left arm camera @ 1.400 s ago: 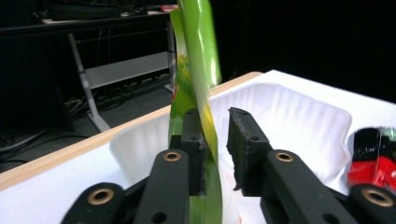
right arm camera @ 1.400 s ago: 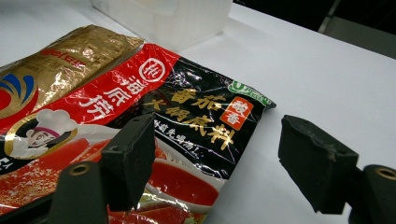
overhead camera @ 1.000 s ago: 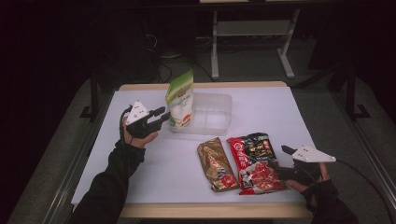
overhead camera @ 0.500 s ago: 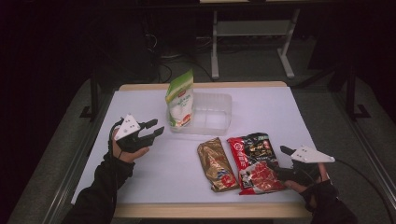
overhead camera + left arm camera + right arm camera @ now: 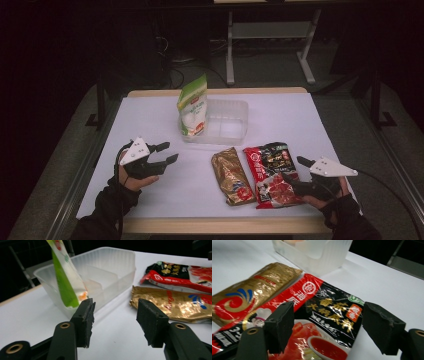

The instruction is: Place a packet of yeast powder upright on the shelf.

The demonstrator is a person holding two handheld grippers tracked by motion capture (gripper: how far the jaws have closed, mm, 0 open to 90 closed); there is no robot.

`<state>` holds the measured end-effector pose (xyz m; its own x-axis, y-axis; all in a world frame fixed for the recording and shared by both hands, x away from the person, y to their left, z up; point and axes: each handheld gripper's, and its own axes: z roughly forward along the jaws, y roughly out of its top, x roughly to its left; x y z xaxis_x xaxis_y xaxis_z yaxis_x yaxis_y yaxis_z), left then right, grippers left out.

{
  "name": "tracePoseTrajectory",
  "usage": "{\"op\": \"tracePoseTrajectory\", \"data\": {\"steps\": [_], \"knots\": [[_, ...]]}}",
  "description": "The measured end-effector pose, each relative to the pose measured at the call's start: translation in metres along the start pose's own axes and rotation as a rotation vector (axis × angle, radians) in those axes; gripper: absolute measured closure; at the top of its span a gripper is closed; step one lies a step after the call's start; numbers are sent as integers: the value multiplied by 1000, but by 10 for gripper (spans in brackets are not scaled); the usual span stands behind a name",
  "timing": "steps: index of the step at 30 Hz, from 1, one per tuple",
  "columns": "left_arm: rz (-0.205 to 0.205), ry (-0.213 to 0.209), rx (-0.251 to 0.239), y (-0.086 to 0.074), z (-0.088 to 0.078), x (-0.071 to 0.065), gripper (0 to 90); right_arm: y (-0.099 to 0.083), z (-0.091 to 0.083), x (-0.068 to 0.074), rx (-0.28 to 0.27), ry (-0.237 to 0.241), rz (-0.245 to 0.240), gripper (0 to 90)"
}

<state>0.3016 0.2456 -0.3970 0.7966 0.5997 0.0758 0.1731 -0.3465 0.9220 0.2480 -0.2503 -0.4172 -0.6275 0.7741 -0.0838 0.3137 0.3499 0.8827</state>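
Observation:
A green and white pouch (image 5: 192, 107) stands tilted in the left end of a clear plastic container (image 5: 235, 120). A gold packet (image 5: 232, 175) and a red and black sauce packet (image 5: 270, 172) lie flat side by side in front of it. My left gripper (image 5: 170, 152) hovers at the near left, apart from the pouch (image 5: 66, 282). Its jaws have just been opening and nothing is between them (image 5: 115, 312). My right gripper (image 5: 294, 169) is open at the red packet's right edge, its jaws spread just above the packet (image 5: 322, 315) without gripping it.
The white table (image 5: 150, 115) has a wooden edge at front and back. A white metal stand (image 5: 270, 35) and cables sit on the dark floor beyond. Bare tabletop lies to the left and at the far right.
My left gripper has drawn back from the pouch toward the near left of the table, and its jaws have spread wider. The right gripper has stayed put.

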Motion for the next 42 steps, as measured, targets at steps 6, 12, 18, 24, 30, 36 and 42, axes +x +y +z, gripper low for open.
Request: {"op": "tracePoseTrajectory", "data": {"steps": [6,12,18,24,30,36,42], "knots": [[-58,-116,44,-11,8,-9,398,5,3,10,2,28,-9,250],[-102,-165,114,-18,29,-15,318,9,8,19,16,59,-30,258],[-176,-243,139,-15,59,-18,274,10,13,25,31,84,-41,258],[-228,-276,150,-10,90,-16,218,7,14,25,41,85,-45,259],[-265,-288,163,-2,123,-16,202,5,14,24,46,87,-43,261],[-280,-286,224,-3,149,-19,187,5,11,23,39,89,-41,262],[-259,-277,261,1,160,-24,176,4,10,21,39,86,-39,262]]}}
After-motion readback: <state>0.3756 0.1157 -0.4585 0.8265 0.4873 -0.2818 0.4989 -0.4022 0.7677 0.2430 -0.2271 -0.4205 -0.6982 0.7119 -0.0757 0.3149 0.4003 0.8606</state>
